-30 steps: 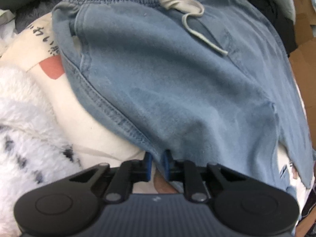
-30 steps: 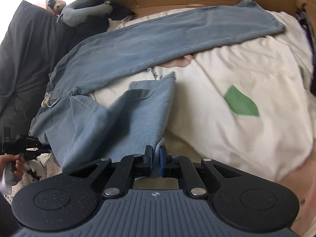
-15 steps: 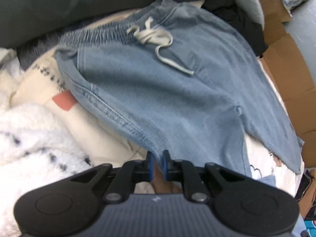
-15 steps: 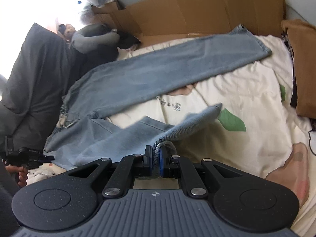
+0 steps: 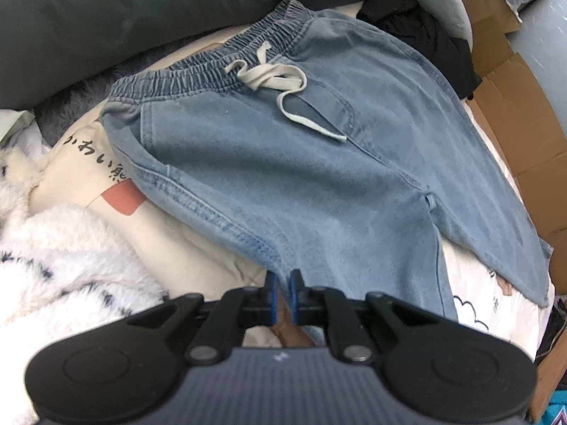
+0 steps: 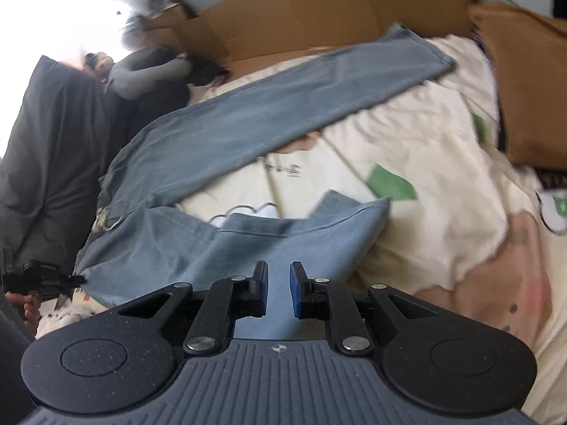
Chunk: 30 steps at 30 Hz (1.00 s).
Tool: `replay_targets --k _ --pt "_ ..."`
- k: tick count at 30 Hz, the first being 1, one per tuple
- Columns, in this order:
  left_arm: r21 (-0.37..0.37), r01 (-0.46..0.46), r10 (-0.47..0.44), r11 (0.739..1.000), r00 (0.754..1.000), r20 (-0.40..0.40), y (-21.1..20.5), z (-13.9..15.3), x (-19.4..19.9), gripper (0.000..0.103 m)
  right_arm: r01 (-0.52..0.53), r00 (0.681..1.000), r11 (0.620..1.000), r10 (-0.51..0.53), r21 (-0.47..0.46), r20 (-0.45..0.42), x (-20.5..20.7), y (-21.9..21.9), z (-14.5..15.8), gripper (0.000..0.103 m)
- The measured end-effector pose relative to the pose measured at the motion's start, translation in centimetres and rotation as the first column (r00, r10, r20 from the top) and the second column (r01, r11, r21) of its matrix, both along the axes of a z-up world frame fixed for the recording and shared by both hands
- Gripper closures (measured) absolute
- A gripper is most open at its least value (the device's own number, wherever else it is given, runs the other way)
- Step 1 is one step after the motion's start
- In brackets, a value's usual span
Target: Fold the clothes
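Light blue jeans (image 5: pixel 301 163) with an elastic waistband (image 5: pixel 212 63) and a white drawstring (image 5: pixel 276 78) lie on a cream printed bedsheet (image 6: pixel 443 163). My left gripper (image 5: pixel 281 288) is shut on the jeans' side seam and holds that edge lifted. In the right wrist view the far leg (image 6: pixel 283 120) stretches out flat, and the near leg (image 6: pixel 283 244) lies loosely rumpled just past my right gripper (image 6: pixel 278 283). The right jaws are opening and nothing is pinched between the blue pads. The left gripper (image 6: pixel 76 278) shows at that view's left edge, held by a hand.
A dark grey pillow (image 5: pixel 141 10) lies behind the waistband and a fluffy white blanket (image 5: pixel 53 265) to the left. Cardboard (image 6: pixel 319 10) lines the far side of the bed. A brown cloth (image 6: pixel 524 88) sits at the right, black clothes (image 5: pixel 425 35) near the cardboard.
The right gripper pulled the near leg's hem out to the right, then let it go; the hem now lies on the sheet. The left gripper rose, still pinching the seam.
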<state>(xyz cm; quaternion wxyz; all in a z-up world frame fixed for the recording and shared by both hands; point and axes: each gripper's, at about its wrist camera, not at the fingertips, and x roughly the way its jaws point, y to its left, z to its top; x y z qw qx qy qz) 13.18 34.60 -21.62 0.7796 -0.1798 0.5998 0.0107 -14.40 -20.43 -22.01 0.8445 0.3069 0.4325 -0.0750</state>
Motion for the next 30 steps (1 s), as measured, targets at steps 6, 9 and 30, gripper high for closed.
replay_targets --k 6,9,30 --pt "0.032 0.015 -0.015 0.999 1.0 -0.014 -0.4 -0.2 0.1 0.096 0.081 0.996 0.997 -0.081 -0.006 -0.037 -3.1 -2.9 -2.0 0.09" --pt "0.039 0.019 -0.018 0.999 1.0 -0.016 -0.4 -0.3 0.1 0.096 0.138 0.988 0.99 -0.138 -0.007 -0.068 -5.0 -4.4 -3.5 0.085" --pt "0.053 0.015 -0.014 0.998 1.0 -0.021 -0.4 -0.3 -0.4 0.096 0.043 0.994 0.996 -0.035 0.078 -0.106 0.5 -3.1 -12.5 0.064"
